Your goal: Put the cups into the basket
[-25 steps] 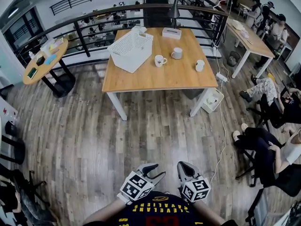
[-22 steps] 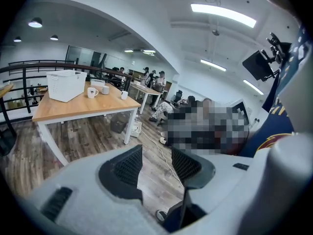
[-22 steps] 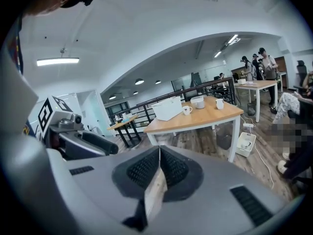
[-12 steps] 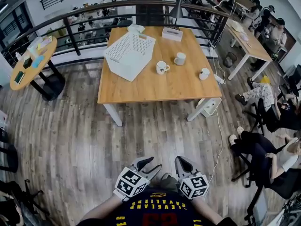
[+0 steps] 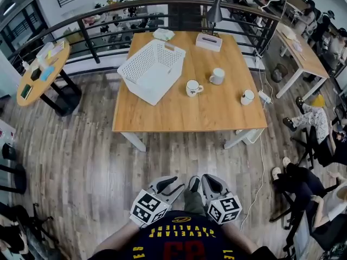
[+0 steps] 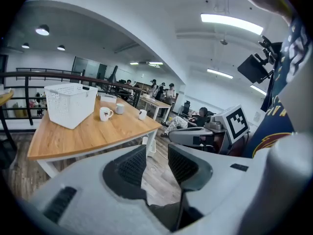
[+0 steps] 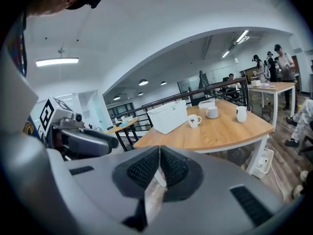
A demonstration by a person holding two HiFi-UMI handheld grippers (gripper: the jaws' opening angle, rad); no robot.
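Three white cups stand on the wooden table (image 5: 179, 115): one (image 5: 192, 88) near the middle, one (image 5: 217, 76) behind it, one (image 5: 247, 97) at the right edge. The white slotted basket (image 5: 152, 69) stands at the table's back left. Both grippers are held low by my body, over the floor and well short of the table. My left gripper (image 5: 172, 184) is open; its jaws have just been closing with nothing between them. My right gripper (image 5: 209, 182) is shut and empty. The left gripper view shows the basket (image 6: 71, 103) and a cup (image 6: 105, 113); the right gripper view shows the basket (image 7: 168, 115) and a cup (image 7: 194, 121).
A tissue box (image 5: 209, 41) lies at the table's far edge. A black railing (image 5: 108, 15) runs behind the table. A round side table (image 5: 46, 69) stands at the left. Seated people (image 5: 309, 118) and a cable (image 5: 260, 140) are to the right.
The table has drawn closer and lower in the head view. Both grippers stay low by my body, and the left jaws stand narrower than before.
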